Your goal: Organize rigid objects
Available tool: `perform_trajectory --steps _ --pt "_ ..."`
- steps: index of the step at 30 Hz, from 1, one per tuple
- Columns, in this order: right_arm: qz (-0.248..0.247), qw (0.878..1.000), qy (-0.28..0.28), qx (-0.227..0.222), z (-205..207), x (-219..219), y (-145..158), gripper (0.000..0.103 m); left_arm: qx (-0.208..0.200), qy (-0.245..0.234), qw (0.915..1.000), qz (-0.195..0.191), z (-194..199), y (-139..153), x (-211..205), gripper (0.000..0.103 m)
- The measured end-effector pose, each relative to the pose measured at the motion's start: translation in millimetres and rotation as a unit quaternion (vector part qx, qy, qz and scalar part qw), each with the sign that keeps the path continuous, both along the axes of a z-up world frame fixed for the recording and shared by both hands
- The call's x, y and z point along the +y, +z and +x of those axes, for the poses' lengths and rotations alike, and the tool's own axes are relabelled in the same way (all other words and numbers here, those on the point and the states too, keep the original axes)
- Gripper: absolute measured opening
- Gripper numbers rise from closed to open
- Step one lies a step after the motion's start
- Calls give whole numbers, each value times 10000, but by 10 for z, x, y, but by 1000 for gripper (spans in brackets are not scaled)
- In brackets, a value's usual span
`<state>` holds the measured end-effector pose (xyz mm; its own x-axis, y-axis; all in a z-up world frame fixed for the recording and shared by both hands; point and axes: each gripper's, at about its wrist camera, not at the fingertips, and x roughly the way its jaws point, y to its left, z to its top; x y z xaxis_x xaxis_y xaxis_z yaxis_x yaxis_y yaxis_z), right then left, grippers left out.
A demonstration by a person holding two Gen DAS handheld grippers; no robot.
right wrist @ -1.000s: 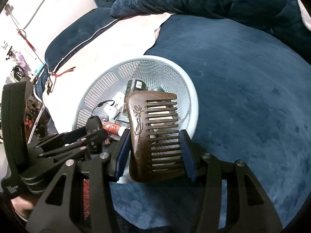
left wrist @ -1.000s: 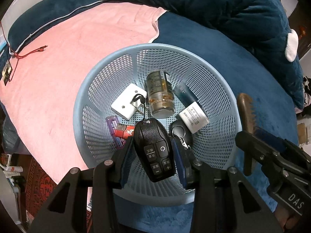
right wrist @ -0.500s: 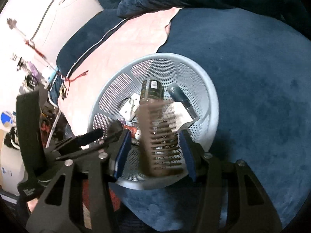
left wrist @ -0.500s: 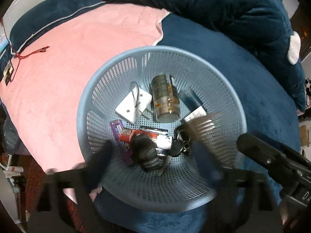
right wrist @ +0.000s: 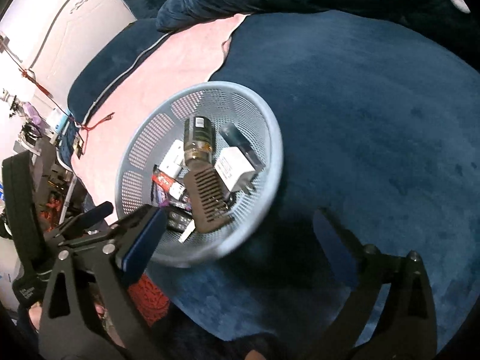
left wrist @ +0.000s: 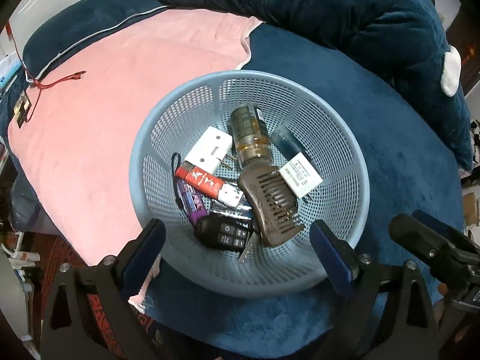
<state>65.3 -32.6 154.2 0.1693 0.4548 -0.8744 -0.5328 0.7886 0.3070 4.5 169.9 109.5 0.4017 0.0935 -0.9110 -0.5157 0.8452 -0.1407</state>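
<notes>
A light blue mesh basket (left wrist: 141, 150) (right wrist: 274, 138) rests on a dark blue plush cover. In it lie a brown wooden comb (left wrist: 271, 207) (right wrist: 208, 199), a black key fob (left wrist: 223, 234), a glass bottle (left wrist: 249, 138) (right wrist: 199, 141), a white charger (left wrist: 300, 177) (right wrist: 234, 168), a white adapter (left wrist: 210, 150) and a red stick (left wrist: 207, 184). My left gripper (left wrist: 237, 252) hangs open over the basket's near rim, holding nothing. My right gripper (right wrist: 240, 240) hovers by the near rim, its jaws opening with nothing between them.
A pink blanket (left wrist: 105, 105) lies to the left of the basket, with a red cable (left wrist: 57, 81) on it. A heaped dark blue plush cushion (left wrist: 345, 9) rises behind. Clutter stands beyond the bed's left edge (right wrist: 33, 138).
The left gripper opened and the key fob now lies in the basket. The right gripper opened and the comb dropped into the basket, beside the fob.
</notes>
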Motion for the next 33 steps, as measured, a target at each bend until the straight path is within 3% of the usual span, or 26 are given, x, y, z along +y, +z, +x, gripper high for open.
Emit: perform_trajectory --steps 13,15,23,29,33 --pt "-69 9998 93 -137 -178 -126 93 100 -47 92 9997 -206 -187 19 -201 97" --pt "-61 9998 87 -157 -208 -153 102 100 -35 135 9999 -87 -212 39 -247 97" --pt "-61 9992 139 -380 -382 -280 173 100 -76 -44 10000 -14 -260 107 -485 97" --pt "-28 9987 77 -501 -450 -469 245 100 -193 -94 9993 -302 -314 156 -647 97" --pt "19 9983 26 -585 -513 -630 290 100 -313 -214 9989 -287 -350 208 -814 97"
